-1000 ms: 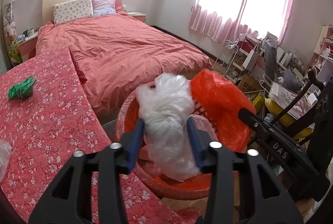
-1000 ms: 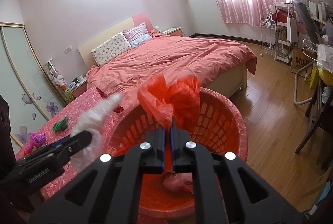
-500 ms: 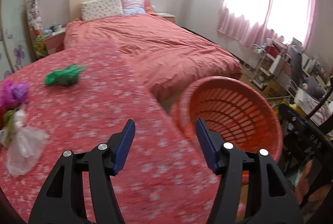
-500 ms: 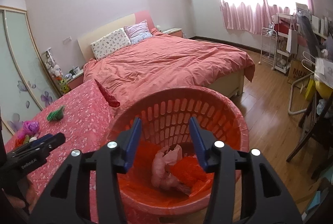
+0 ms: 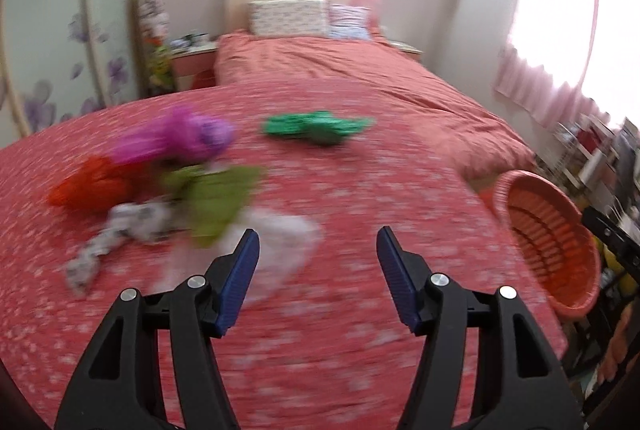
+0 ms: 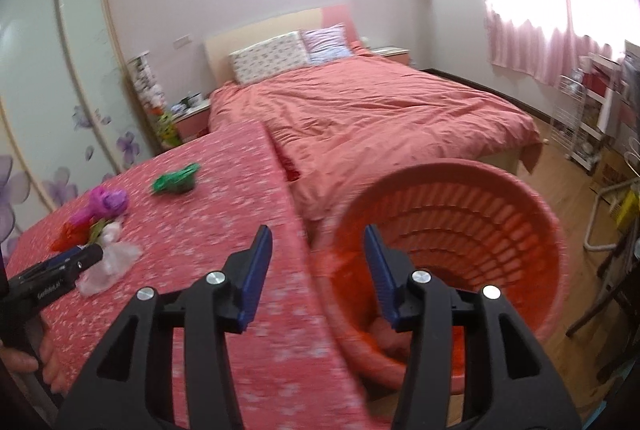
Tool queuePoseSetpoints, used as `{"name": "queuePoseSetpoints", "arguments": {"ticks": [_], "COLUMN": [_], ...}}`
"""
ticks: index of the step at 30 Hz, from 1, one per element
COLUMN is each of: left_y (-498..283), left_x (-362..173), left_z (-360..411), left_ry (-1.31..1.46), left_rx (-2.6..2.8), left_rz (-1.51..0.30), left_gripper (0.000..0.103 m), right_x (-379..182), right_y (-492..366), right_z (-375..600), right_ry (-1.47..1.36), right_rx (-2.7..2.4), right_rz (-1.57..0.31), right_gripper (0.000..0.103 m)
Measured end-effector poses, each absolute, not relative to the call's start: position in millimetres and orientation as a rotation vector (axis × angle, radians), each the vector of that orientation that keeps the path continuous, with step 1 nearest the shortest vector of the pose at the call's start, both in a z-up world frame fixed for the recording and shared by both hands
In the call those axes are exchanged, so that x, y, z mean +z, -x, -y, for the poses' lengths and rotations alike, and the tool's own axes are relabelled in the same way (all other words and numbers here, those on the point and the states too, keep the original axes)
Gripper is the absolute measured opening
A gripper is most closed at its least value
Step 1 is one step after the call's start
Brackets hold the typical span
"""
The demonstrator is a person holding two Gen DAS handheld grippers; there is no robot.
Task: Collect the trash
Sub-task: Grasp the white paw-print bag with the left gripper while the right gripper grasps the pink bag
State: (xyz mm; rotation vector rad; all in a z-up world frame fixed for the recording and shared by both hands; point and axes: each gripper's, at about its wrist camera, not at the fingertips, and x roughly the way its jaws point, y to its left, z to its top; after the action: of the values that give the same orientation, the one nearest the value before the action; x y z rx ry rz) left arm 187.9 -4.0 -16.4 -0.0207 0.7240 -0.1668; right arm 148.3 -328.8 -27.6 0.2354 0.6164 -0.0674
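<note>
My left gripper (image 5: 318, 250) is open and empty above the red floral table (image 5: 360, 350). A clear plastic bag (image 5: 280, 250) lies just ahead of its left finger. Behind it lie an olive bag (image 5: 216, 198), a white patterned bag (image 5: 128, 226), an orange bag (image 5: 92, 186), a purple bag (image 5: 180, 138) and a green bag (image 5: 316, 126). My right gripper (image 6: 318, 250) is open and empty over the table edge beside the orange basket (image 6: 520, 198), which holds pink and orange trash (image 6: 392, 342). The left gripper (image 6: 86, 258) shows there near the clear bag (image 6: 112, 262).
A bed (image 6: 380, 110) with a pink cover stands beyond the table. A wardrobe (image 6: 52, 90) with sliding doors is at the left. Shelves and clutter (image 6: 592, 118) stand by the window at the right. Wooden floor (image 6: 568, 182) lies around the basket.
Both grippers let go of their bags into the basket and opened. The left gripper swung left over the table toward the pile of bags. The right gripper shifted left to the table edge.
</note>
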Motion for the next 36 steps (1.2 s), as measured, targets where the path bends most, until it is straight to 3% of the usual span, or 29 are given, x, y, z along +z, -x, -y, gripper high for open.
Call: {"name": "queuePoseSetpoints", "arguments": {"ticks": [8,15,20,23,36], "left_y": [-214,-238,-252,-250,-195], "left_x": [-30,-49,-59,-60,-21], "left_z": [-105,-130,-130,-124,-172], "left_ry": [0.066,0.107,0.103,0.070,0.142], "left_rx": [0.060,0.070,0.051,0.026,0.011], "left_rz": [-0.777,-0.842,-0.883,-0.877,-0.762], "left_gripper": [0.061,0.059,0.044,0.018,0.016], "right_x": [-31,-37,-40,-39,-20], "right_y": [-167,-176,-179,-182,-200], "right_z": [264,230,217,209,135], "right_ry": [-0.191,-0.151,-0.133,-0.129,-0.108], "right_rx": [0.023,0.063,0.074,0.085,0.228], "right_rz": [-0.660,-0.696,-0.715,-0.721,-0.703], "right_gripper": [0.047,0.047,0.047,0.047,0.047]}}
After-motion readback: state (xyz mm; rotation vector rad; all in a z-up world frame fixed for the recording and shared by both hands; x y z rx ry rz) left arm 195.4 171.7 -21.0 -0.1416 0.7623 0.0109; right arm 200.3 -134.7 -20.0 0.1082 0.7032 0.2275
